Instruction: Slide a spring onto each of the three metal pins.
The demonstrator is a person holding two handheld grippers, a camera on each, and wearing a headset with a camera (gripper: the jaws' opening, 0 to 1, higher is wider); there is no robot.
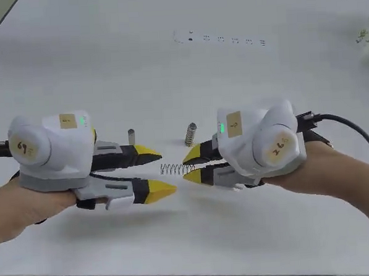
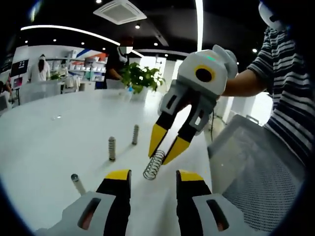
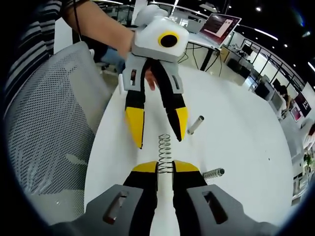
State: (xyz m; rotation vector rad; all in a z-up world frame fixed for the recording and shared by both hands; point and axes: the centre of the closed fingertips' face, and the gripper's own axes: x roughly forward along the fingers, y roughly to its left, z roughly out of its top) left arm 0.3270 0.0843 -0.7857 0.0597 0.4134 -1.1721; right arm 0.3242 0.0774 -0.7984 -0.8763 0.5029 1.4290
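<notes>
My right gripper (image 1: pixel 186 169) pinches one end of a thin, silvery wire spring (image 1: pixel 174 169), holding it over the table (image 1: pixel 230 67) toward my left gripper (image 1: pixel 167 172), whose jaws stand apart. The sticker (image 1: pixel 25 148) on that gripper seems to read 69.

White table (image 1: pixel 243 79), mesh chair (image 3: pixel 44 128), plant (image 2: pixel 140 77), perhaps laptop (image 3: pixel 220 24)

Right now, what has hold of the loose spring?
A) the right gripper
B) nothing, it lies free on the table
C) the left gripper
A: the spring is pinched at one end between the jaws of the right gripper, while the left gripper faces it with jaws open, not closed on it.
</notes>
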